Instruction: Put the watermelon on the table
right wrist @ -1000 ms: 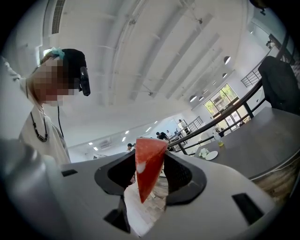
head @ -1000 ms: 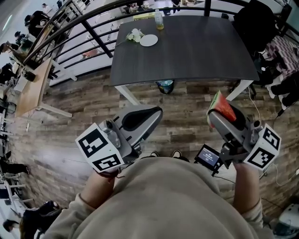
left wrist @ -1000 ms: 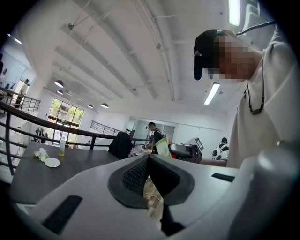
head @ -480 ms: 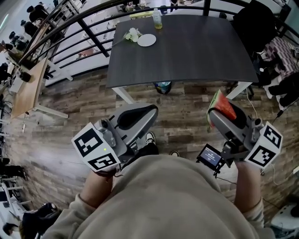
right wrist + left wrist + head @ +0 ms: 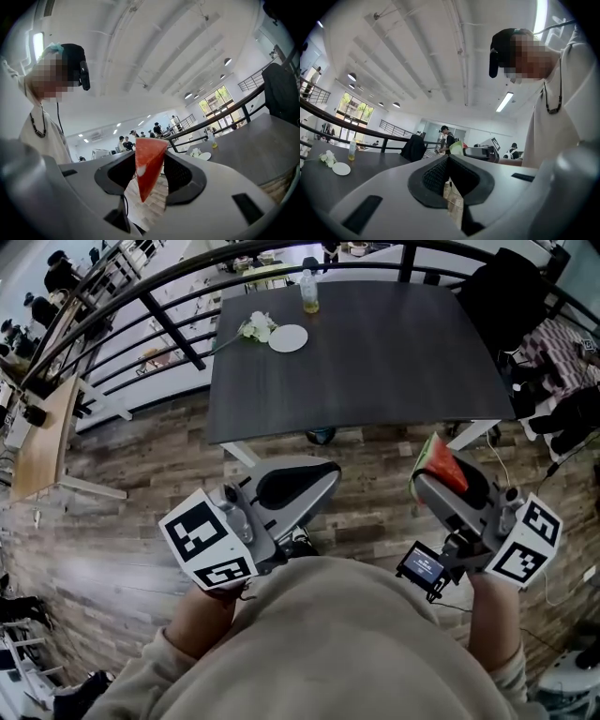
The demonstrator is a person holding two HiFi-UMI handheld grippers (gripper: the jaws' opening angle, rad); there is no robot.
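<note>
- The right gripper (image 5: 427, 486) is clamped on a wedge of watermelon (image 5: 442, 463). In the right gripper view the red flesh stands between the two dark pads, point downward, with the jaws held fairly wide by the slice.
- The watermelon is off the dark table (image 5: 375, 352). It sits in the air over the wood-plank floor (image 5: 131, 474), just short of the table's near edge and towards its right corner.
- The left gripper (image 5: 323, 479) is empty. The left gripper view shows its pads meeting at the tips, with nothing between them and only floor visible through the slit below.
- Both grippers point level towards the table, the left one before the near edge around its middle.
- On the table's far left corner lie a white plate (image 5: 288, 337) and a small bunch of white flowers (image 5: 255, 328), touching or nearly so. A bottle of yellow liquid (image 5: 308, 292) stands just beyond them at the far edge.
- A dark railing (image 5: 178, 310) runs behind and to the left of the table.
- The person's beige top (image 5: 347, 643) fills the bottom of the head view.
</note>
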